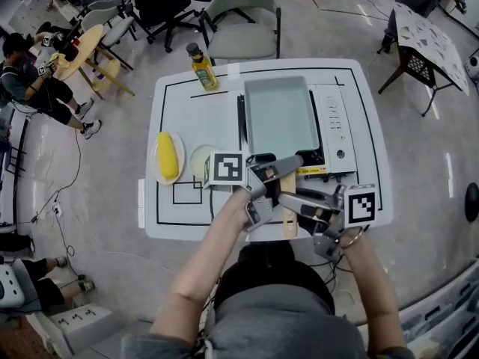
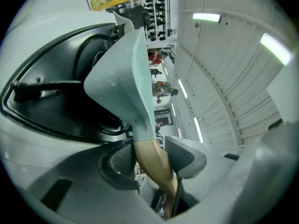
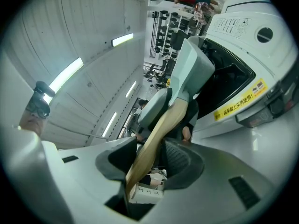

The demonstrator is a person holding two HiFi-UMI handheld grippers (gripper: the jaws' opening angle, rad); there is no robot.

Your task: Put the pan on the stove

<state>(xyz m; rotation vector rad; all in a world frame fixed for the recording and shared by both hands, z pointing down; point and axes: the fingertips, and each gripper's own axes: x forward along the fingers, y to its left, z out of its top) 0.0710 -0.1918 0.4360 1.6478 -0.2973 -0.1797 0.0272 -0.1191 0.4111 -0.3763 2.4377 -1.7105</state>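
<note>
A pale teal rectangular pan lies over the burner of a white portable stove on the white table. Its wooden handle points back toward me. My left gripper is shut on the handle close to the pan, and my right gripper is shut on it further back. In the left gripper view the handle runs between the pads and the pan hangs over the black burner well. The right gripper view shows the handle in the jaws, with the pan and the stove beyond. Whether the pan rests on the burner I cannot tell.
An oil bottle stands at the table's far edge. A plate with corn and a small white bowl sit left of the stove. Chairs stand behind the table; seated people are at the far left.
</note>
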